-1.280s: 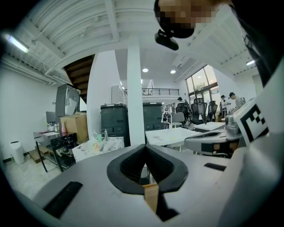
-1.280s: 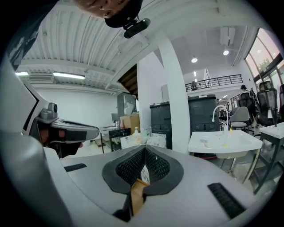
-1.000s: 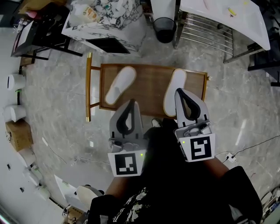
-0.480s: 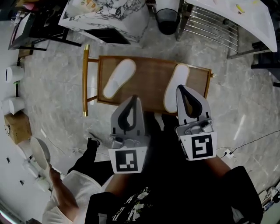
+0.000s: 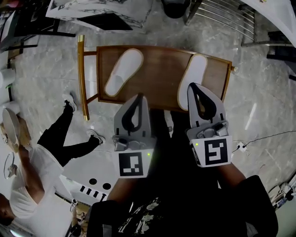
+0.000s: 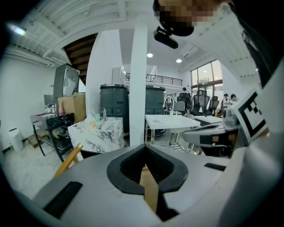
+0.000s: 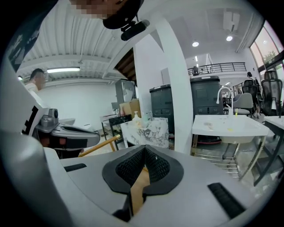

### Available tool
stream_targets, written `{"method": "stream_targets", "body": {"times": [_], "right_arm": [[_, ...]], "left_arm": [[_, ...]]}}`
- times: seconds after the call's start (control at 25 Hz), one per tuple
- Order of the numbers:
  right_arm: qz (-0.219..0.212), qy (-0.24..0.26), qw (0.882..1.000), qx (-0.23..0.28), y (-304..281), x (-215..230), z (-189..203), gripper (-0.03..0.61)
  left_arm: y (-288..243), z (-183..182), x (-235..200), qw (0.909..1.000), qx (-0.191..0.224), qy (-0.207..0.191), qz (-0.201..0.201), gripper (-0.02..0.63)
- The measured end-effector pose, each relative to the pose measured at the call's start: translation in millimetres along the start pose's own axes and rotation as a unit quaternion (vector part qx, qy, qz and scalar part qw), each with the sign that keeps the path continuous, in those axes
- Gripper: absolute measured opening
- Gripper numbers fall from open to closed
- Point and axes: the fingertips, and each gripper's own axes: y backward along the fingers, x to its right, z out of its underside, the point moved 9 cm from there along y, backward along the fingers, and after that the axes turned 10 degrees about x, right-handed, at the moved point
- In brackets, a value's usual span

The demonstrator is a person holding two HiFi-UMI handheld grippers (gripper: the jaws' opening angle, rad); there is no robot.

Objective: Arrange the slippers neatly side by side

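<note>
Where the slippers lie: 2 white slippers rest on a wooden table (image 5: 162,69), well apart, with bare wood between them.
Left slipper (image 5: 122,71): at the table's 9 o'clock side, slanted so its length runs from 7 o'clock to 1 o'clock.
Right slipper (image 5: 193,81): at the table's 3 o'clock side, close to that edge, nearly straight with a slight lean toward 1 o'clock.
Left gripper (image 5: 137,98): over the table's 6 o'clock edge, at 5 o'clock from the left slipper and apart from it. In the left gripper view (image 6: 145,146) the claw is pressed together with nothing pinched; only wood shows through the slit below the pads.
Right gripper (image 5: 193,88): at 3 o'clock from the left gripper. Its tip overlaps the near end of the right slipper in the head view; contact cannot be told. In the right gripper view (image 7: 144,148) the claw is pressed together and pinches nothing.
Marker cubes: 1 on each gripper, left (image 5: 132,164) and right (image 5: 214,152), at the 6 o'clock end nearest the wearer.
Wooden rail (image 5: 82,76): pale, along the table's 9 o'clock side.
Bystander (image 5: 37,162): person in a white top and black trousers, at 8 o'clock from the table.
Marble-patterned block (image 5: 92,7): on the floor at 11 o'clock from the table.
Metal rack (image 5: 226,18): at 1 o'clock from the table.
</note>
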Motion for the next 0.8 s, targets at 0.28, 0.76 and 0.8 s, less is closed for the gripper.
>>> {"method": "stream_targets", "body": {"times": [0.28, 0.76, 0.8], "right_arm": [[-0.003, -0.007, 0.999, -0.032, -16, -14, 26, -0.003], [0.008, -0.016, 0.998, -0.058, -40, -27, 64, -0.003], [0.010, -0.016, 0.998, -0.062, -41, -28, 67, -0.003]], "left_arm": [[-7, 32, -25, 0.9994, -0.035, 0.005, 0.002, 0.003], [-22, 74, -58, 0.9970, -0.077, 0.006, 0.004, 0.003], [-23, 77, -62, 0.9967, -0.081, 0.008, 0.005, 0.003]]}}
